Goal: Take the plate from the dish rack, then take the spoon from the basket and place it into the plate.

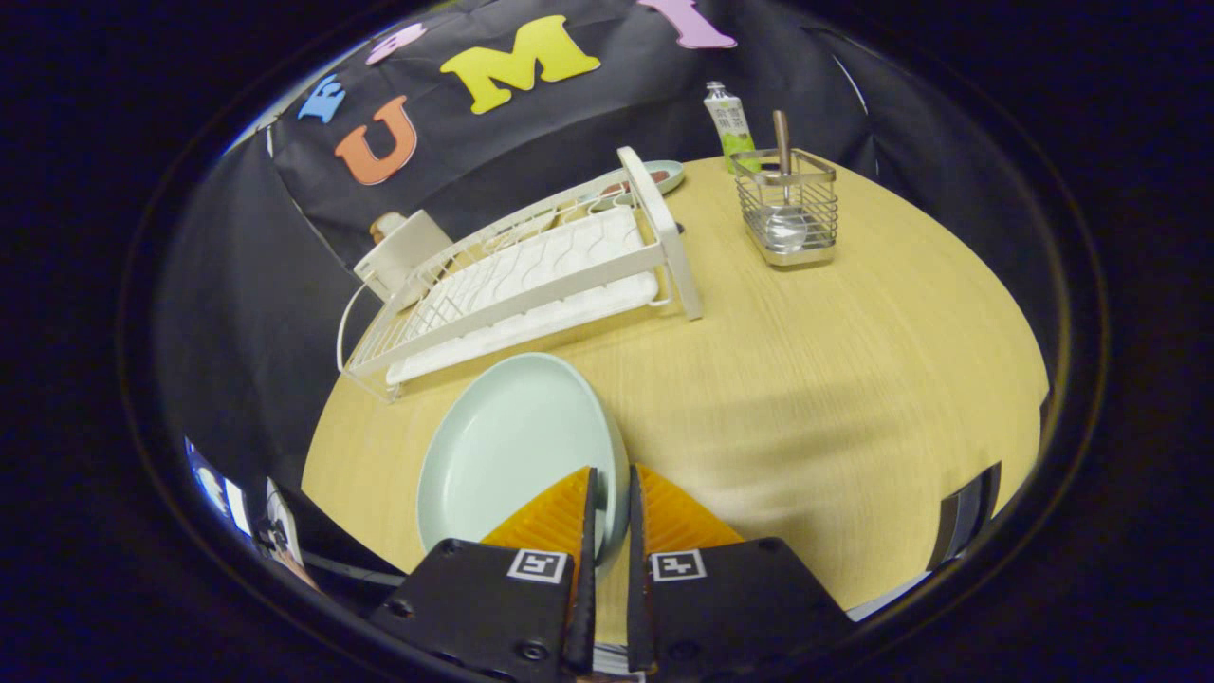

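We lose the plate's near rim behind the orange fingers; the dish rack hides most of a small dish beyond it; the spoon's bowl blurs behind the basket wires.

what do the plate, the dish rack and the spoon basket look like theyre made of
Plate, its rim pinched between the fingers: likely glazed ceramic or melamine, a smooth pale green with a soft sheen. Dish rack: white coated wire over what looks like a plastic tray, matte. Basket: bare metal wire, shiny; the spoon in it looks like polished steel.
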`<state>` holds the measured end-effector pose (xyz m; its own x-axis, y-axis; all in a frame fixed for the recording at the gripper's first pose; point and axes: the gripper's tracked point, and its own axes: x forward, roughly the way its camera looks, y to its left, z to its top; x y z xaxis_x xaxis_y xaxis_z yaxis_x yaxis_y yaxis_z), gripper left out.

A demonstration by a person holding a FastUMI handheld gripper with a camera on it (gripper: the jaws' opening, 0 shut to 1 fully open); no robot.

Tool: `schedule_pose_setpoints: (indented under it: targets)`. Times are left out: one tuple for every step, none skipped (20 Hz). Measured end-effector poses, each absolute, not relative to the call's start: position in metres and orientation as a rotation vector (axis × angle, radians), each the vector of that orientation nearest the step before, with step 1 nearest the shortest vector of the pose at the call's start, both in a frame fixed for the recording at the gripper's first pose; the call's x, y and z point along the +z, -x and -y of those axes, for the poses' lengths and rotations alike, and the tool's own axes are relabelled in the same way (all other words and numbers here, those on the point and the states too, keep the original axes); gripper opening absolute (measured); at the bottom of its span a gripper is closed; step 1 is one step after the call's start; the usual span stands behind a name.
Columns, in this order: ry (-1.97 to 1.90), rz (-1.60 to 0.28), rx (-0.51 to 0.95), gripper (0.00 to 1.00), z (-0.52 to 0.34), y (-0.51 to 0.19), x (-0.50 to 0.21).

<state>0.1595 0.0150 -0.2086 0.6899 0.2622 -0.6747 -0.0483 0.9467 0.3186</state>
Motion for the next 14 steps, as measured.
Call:
schedule_pose_setpoints:
  targets:
    - [-0.286,-0.788,0.171,0.19,-0.013,-0.16,-0.208]
    - [-0.284,-0.778,0.162,0.2,-0.011,-0.162,-0.207]
    - [-0.273,-0.771,0.137,0.2,-0.006,-0.163,-0.208]
    - [-0.251,-0.758,0.098,0.22,0.001,-0.166,-0.209]
    - [-0.23,-0.733,0.064,0.23,0.009,-0.167,-0.205]
    - [-0.22,-0.714,0.053,0.23,0.011,-0.171,-0.207]
    - [-0.22,-0.708,0.065,0.25,0.009,-0.169,-0.203]
    - [-0.223,-0.7,0.077,0.32,0.007,-0.168,-0.204]
    - [-0.22,-0.693,0.067,0.38,0.009,-0.166,-0.2]
    - [-0.199,-0.669,0.046,0.58,0.014,-0.167,-0.197]
    - [-0.17,-0.637,0.032,0.7,0.018,-0.169,-0.191]
    - [-0.128,-0.6,0.023,0.82,0.021,-0.167,-0.183]
    - [-0.09,-0.567,0.02,0.82,0.023,-0.169,-0.177]
    - [-0.06,-0.531,0.011,0.84,0.028,-0.168,-0.171]
